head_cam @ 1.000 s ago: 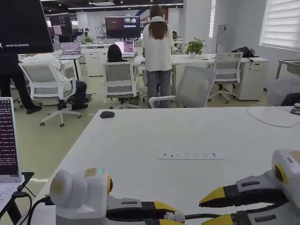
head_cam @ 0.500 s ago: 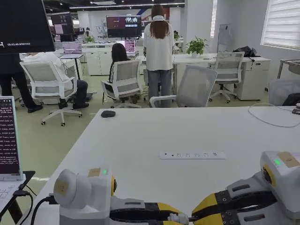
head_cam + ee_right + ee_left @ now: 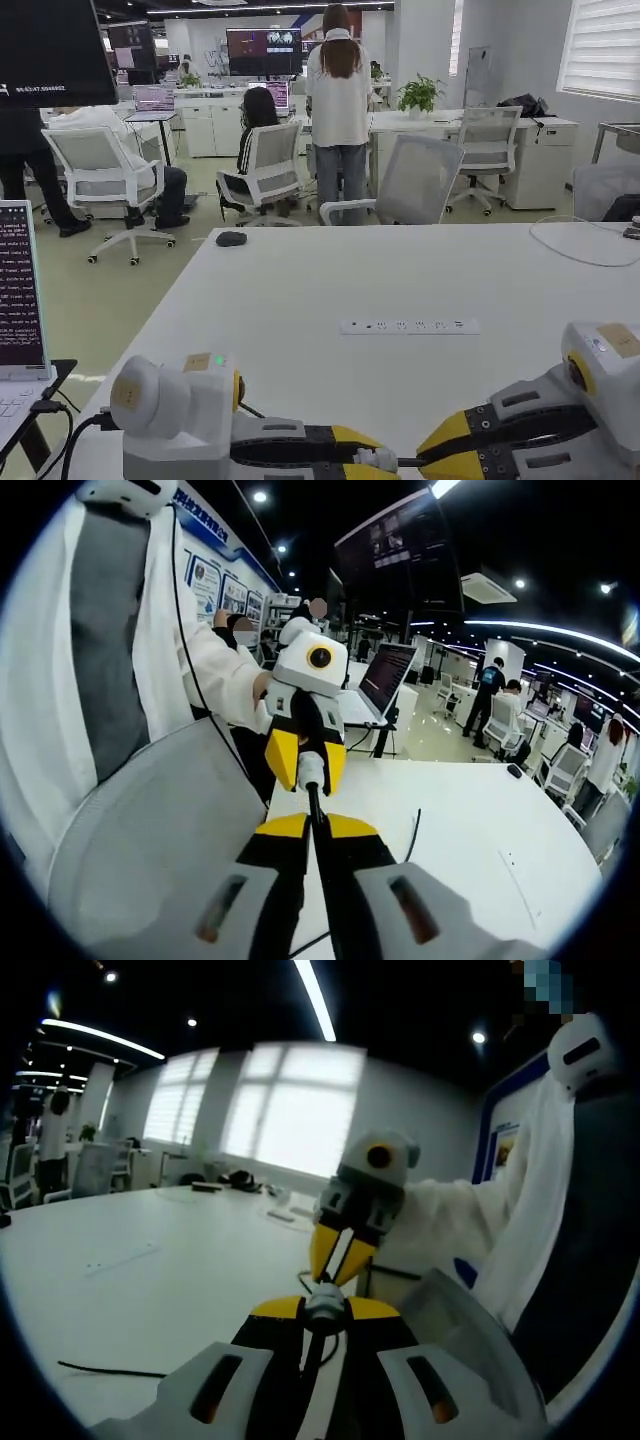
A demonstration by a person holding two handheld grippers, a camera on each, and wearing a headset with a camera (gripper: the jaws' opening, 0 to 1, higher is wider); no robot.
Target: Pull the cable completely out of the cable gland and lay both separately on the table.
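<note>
Head view: at the bench's near edge, the left gripper [image 3: 370,462] clamps the one white cable gland [image 3: 380,460]. The right gripper [image 3: 428,460] pinches the one black cable [image 3: 405,462] just beside it.

Left gripper view: the gland sits between closed jaws.

Right gripper view: the cable runs straight (little slack), so a skewed pull could slip either grip.

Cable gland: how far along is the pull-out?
Done: both grasps are set. The left claw is shut on the cable gland, and the right claw is shut on the cable. In hand: the pull. A short run of cable bridges gland and right claw, so it is not out yet. Left: draw the cable free, then lay both apart on the table.
</note>
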